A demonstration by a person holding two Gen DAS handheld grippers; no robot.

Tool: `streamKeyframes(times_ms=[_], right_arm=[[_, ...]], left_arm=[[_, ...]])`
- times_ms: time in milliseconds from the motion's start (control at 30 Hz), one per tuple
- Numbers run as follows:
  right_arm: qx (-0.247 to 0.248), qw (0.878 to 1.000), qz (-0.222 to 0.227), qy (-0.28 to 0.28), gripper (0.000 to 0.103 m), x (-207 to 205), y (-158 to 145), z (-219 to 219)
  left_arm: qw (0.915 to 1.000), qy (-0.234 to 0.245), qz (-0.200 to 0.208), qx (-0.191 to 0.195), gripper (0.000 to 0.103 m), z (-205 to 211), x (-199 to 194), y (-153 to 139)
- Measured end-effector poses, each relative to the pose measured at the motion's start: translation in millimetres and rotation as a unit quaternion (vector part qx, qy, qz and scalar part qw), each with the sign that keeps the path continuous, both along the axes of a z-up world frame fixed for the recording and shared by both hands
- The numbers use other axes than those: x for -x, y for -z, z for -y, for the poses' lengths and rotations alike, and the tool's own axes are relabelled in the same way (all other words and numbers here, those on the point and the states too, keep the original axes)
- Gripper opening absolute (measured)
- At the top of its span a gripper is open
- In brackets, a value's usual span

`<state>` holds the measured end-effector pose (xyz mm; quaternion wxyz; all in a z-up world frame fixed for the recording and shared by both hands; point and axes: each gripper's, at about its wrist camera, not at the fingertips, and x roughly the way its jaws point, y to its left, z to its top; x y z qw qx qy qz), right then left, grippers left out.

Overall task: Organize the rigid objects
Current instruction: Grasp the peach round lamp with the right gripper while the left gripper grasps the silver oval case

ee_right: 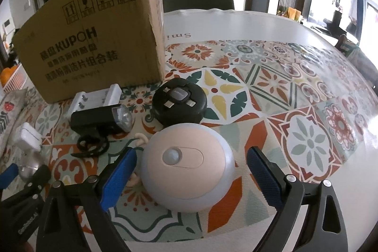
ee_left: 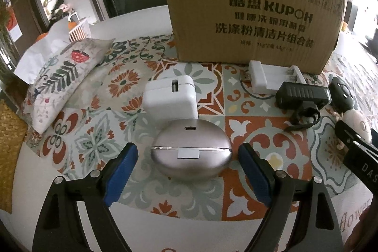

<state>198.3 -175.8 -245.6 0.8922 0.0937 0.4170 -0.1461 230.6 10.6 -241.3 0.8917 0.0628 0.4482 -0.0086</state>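
Brown corrugated cardboard forms the box (ee_left: 250, 15) standing at the far side of the patterned tablecloth (ee_left: 113, 91); only its printed outer walls show, so what it holds cannot be told. Toward the table's left edge lies a soft leaf-printed cushion (ee_left: 59, 82). Next comes a glossy white square charger (ee_left: 170, 96), touching the smooth silver egg-shaped case (ee_left: 191, 152) before it. That case sits between the blue ribbed pads of the left gripper (ee_left: 187, 157), jaws apart and clear of it. Further right, just in front of the box, lie a white battery charger (ee_left: 262, 77) and a black bike light (ee_right: 101, 119) with a looped strap. A black round disc (ee_right: 179, 103) follows, and nearer, a matte pink-and-grey domed sensor light (ee_right: 187, 164) between the right gripper's (ee_right: 191, 169) parted jaws, untouched. A cream hook (ee_right: 141, 139) is half hidden behind the dome.
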Motion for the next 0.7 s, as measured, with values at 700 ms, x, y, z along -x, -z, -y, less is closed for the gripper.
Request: streamKeyframes(times_ms=[700], right_arm=[[-0.027, 0.999, -0.002, -0.026, 0.075, 6, -3, -7]], left_arm=[[0.9993, 0.028, 0.019, 0.015, 0.065, 2, 10, -12]])
